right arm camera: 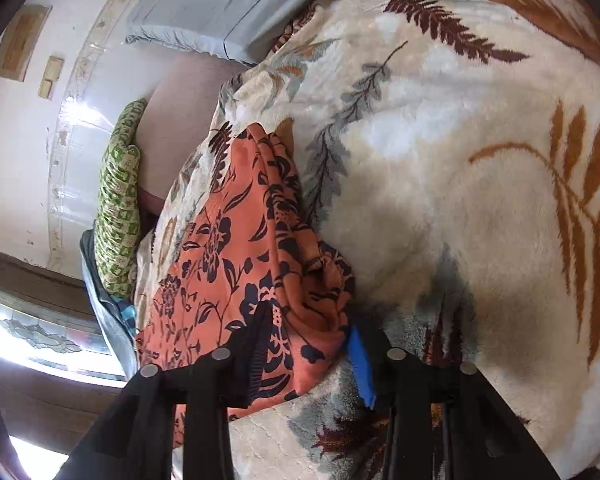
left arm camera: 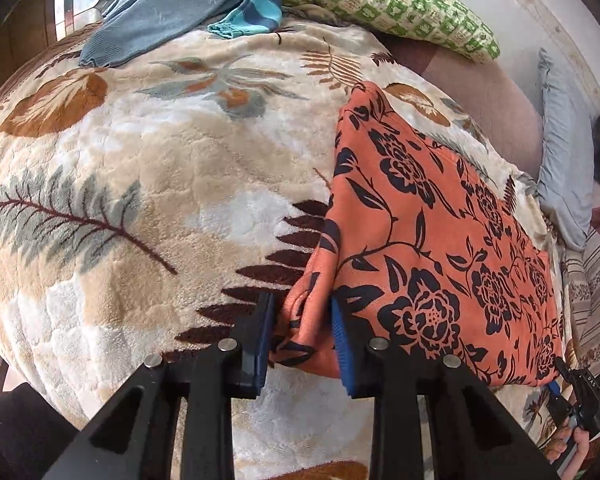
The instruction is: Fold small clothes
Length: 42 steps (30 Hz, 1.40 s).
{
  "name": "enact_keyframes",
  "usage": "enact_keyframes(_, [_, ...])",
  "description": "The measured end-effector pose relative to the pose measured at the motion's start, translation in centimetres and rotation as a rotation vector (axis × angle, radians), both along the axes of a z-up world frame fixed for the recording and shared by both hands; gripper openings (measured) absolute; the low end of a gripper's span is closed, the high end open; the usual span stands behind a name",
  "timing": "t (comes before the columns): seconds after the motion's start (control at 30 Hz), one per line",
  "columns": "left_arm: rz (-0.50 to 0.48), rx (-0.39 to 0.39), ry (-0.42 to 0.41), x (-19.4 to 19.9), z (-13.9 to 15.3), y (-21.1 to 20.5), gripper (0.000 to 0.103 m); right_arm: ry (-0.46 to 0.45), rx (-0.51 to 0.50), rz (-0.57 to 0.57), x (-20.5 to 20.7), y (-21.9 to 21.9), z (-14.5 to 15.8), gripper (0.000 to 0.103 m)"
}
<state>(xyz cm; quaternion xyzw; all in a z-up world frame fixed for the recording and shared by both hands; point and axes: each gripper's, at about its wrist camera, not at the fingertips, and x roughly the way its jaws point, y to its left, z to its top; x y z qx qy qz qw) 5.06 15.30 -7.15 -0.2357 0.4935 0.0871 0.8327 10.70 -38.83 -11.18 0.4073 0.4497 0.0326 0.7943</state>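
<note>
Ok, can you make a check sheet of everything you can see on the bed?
Surface: plush cream leaf-print blanket covering the bed.
Job's things: orange cloth with dark flower print, lying partly folded on the blanket.
Clutter: light blue knit garment and green patterned pillow at the far edge; grey-blue pillow.
Grippers: left gripper and right gripper each have fingers closed on an edge of the orange cloth.
Cables: nothing seen.
Surroundings: white wall, bright window.
</note>
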Motion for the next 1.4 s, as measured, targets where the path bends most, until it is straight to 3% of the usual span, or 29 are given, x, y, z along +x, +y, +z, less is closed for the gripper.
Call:
enact_keyframes(0.07, [-0.003, -0.002, 0.008, 0.1, -0.2, -0.2, 0.030, 0.043, -0.009, 0.028, 0.8, 0.1, -0.8, 0.039])
enact_keyframes(0.1, [-0.002, -0.013, 0.004, 0.0, -0.2, -0.2, 0.036, 0.050, -0.001, 0.033, 0.9, 0.2, -1.0, 0.040])
enact_keyframes(0.13, [-0.001, -0.041, -0.003, -0.1, -0.2, -0.1, 0.051, 0.040, -0.002, 0.026, 0.9, 0.1, -1.0, 0.042])
enact_keyframes(0.2, [-0.002, -0.081, -0.014, 0.0, -0.2, -0.1, 0.062, 0.023, 0.026, 0.033, 1.1, 0.2, -0.9, 0.055])
enact_keyframes(0.23, [-0.012, -0.056, -0.001, 0.3, -0.2, -0.5, 0.061, 0.028, 0.024, 0.035, 1.3, 0.2, -1.0, 0.057])
enact_keyframes(0.27, [-0.029, -0.021, 0.007, 0.5, -0.1, -0.9, 0.052, 0.033, 0.015, 0.040, 1.6, 0.3, -1.0, 0.057])
enact_keyframes(0.3, [-0.046, 0.017, 0.024, 0.9, -0.1, -1.3, 0.016, 0.042, 0.001, 0.051, 2.0, 0.5, -1.0, 0.055])
enact_keyframes(0.33, [-0.059, 0.005, 0.029, 1.1, 0.0, -1.3, 0.013, 0.060, -0.023, 0.059, 2.2, 0.6, -0.8, 0.031])
enact_keyframes(0.37, [-0.052, 0.004, 0.031, 1.1, 0.2, -1.2, 0.013, 0.069, -0.023, 0.071, 2.3, 0.7, -0.7, 0.018])
enact_keyframes(0.53, [-0.085, 0.094, -0.057, 0.8, 4.3, -1.3, 0.012, 0.003, -0.145, 0.122, 1.6, 2.2, 3.7, 0.014])
enact_keyframes(0.67, [-0.099, 0.125, -0.129, -0.9, 7.9, -1.3, 0.011, -0.072, -0.182, 0.163, -0.1, 3.6, 7.9, 0.014])
enact_keyframes(0.73, [-0.103, 0.152, -0.119, -1.7, 7.6, -1.4, 0.012, -0.058, -0.184, 0.174, -1.6, 4.0, 7.8, 0.014])
enact_keyframes(0.8, [-0.099, 0.157, -0.065, -1.4, 5.4, -1.1, 0.013, 0.012, -0.215, 0.190, -2.4, 4.3, 5.5, 0.014])
enact_keyframes(0.87, [-0.082, 0.150, 0.044, -0.6, 2.7, -0.5, 0.014, 0.116, -0.177, 0.183, -2.3, 3.6, 1.9, 0.018])
enact_keyframes(0.9, [-0.067, 0.131, 0.051, -0.5, 2.2, 0.1, 0.019, 0.121, -0.130, 0.165, -2.5, 3.0, 1.0, 0.019])
enact_keyframes(0.97, [-0.036, 0.145, 0.004, -1.0, 3.1, 0.9, 0.028, 0.076, -0.124, 0.135, -3.0, 2.2, 1.5, 0.026])
enact_keyframes(1.03, [0.002, 0.195, -0.071, -1.7, 5.0, 1.2, 0.042, 0.029, -0.184, 0.114, -3.2, 1.7, 3.3, 0.045])
enact_keyframes(1.1, [0.033, 0.245, -0.150, -2.0, 7.1, 1.0, 0.048, -0.023, -0.237, 0.069, -3.2, 1.0, 5.4, 0.055])
enact_keyframes(1.13, [0.032, 0.253, -0.178, -1.9, 8.0, 0.7, 0.048, -0.059, -0.246, 0.056, -3.0, 0.8, 6.5, 0.055])
enact_keyframes(1.2, [-0.013, 0.245, -0.228, -1.6, 9.2, -0.5, 0.049, -0.137, -0.223, 0.060, -2.4, 1.0, 8.6, 0.055])
enact_keyframes(1.27, [-0.081, 0.236, -0.253, -0.7, 9.6, -2.5, 0.049, -0.177, -0.166, 0.134, -0.9, 2.2, 9.8, 0.059])
enact_keyframes(1.33, [-0.149, 0.230, -0.264, 0.3, 9.1, -4.7, 0.050, -0.201, -0.112, 0.225, 0.9, 4.5, 10.0, 0.060])
enact_keyframes(1.4, [-0.193, 0.229, -0.256, 1.3, 8.1, -6.5, 0.050, -0.187, -0.064, 0.302, 2.8, 6.1, 8.7, 0.068])
